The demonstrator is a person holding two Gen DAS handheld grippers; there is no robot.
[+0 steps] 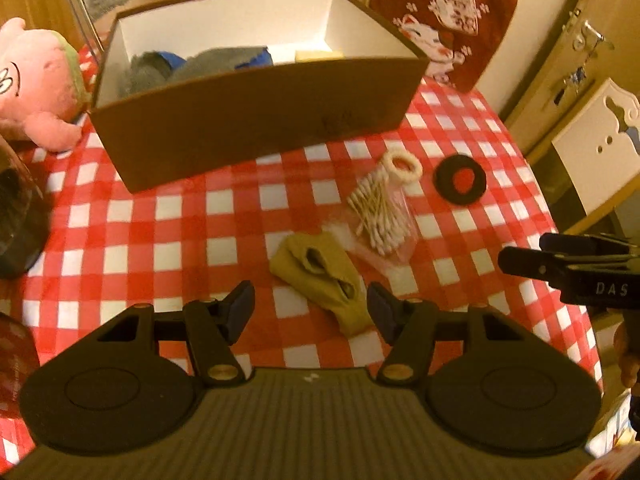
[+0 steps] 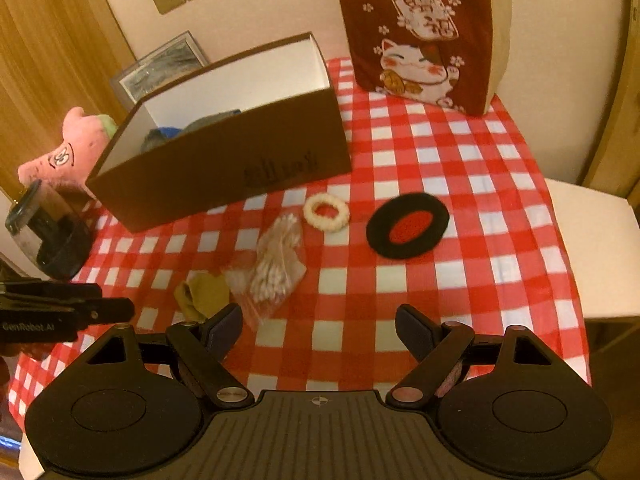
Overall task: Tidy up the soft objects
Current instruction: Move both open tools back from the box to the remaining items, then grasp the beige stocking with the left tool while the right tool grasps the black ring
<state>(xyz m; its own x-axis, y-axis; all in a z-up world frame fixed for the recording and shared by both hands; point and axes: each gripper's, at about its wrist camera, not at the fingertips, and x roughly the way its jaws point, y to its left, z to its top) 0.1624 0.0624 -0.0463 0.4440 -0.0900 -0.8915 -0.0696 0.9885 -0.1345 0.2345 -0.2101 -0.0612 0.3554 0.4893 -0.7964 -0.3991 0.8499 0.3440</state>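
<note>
On the red-and-white checked tablecloth (image 1: pixel 132 236), just beyond your left gripper (image 1: pixel 310 306), lies the mustard-yellow sock (image 1: pixel 320 276), its near end reaching between the gripper's spread jaws but not pinched. Your right gripper (image 2: pixel 318 334) also stands with jaws wide apart and holds nothing, hovering over bare cloth. To the right of the sock is a clear bag of cotton swabs (image 1: pixel 380 220), touching it; at the bag's far end sits a cream scrunchie (image 2: pixel 326 212), and right of that a black ring pad (image 2: pixel 408 230). Farther back stands the brown box (image 1: pixel 256 116), holding grey and blue cloths (image 1: pixel 208 66). A pink plush toy (image 1: pixel 36 84) rests left of the box, and a cat-print cushion (image 2: pixel 420 36) stands at the far right.
</note>
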